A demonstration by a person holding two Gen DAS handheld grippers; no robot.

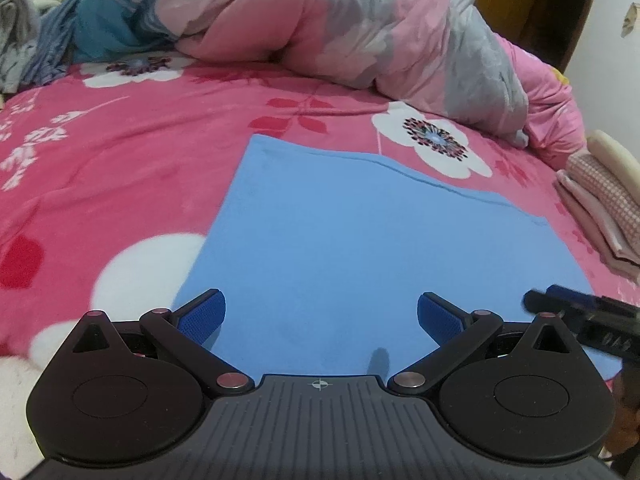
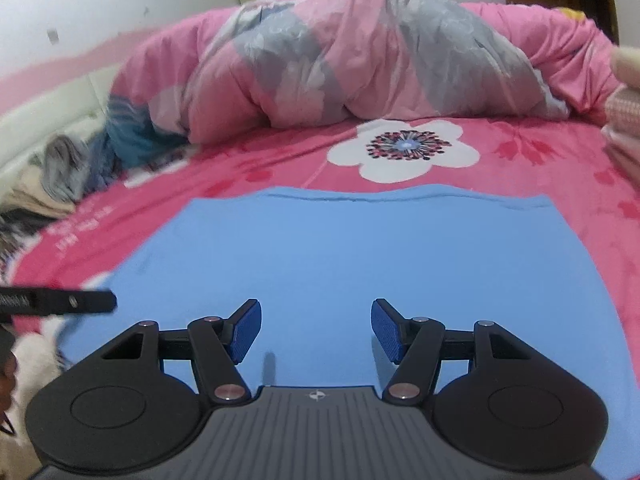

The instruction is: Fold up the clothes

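A light blue garment (image 1: 360,240) lies flat and smooth on the pink flowered bedspread (image 1: 120,160), its far hem straight. In the left wrist view my left gripper (image 1: 321,312) hovers over the garment's near edge, open, with nothing between its blue pads. The right gripper's dark tip (image 1: 576,312) pokes in at the right edge there. In the right wrist view the same blue garment (image 2: 360,248) fills the middle, and my right gripper (image 2: 316,328) stands open above it, empty. The left gripper's black finger (image 2: 80,301) shows at the left edge.
A bunched pink and grey quilt (image 1: 360,32) lies across the far side of the bed. A heap of blue striped and grey clothes (image 1: 48,40) sits at the far left. Folded pink checked clothes (image 1: 604,200) are stacked at the right edge.
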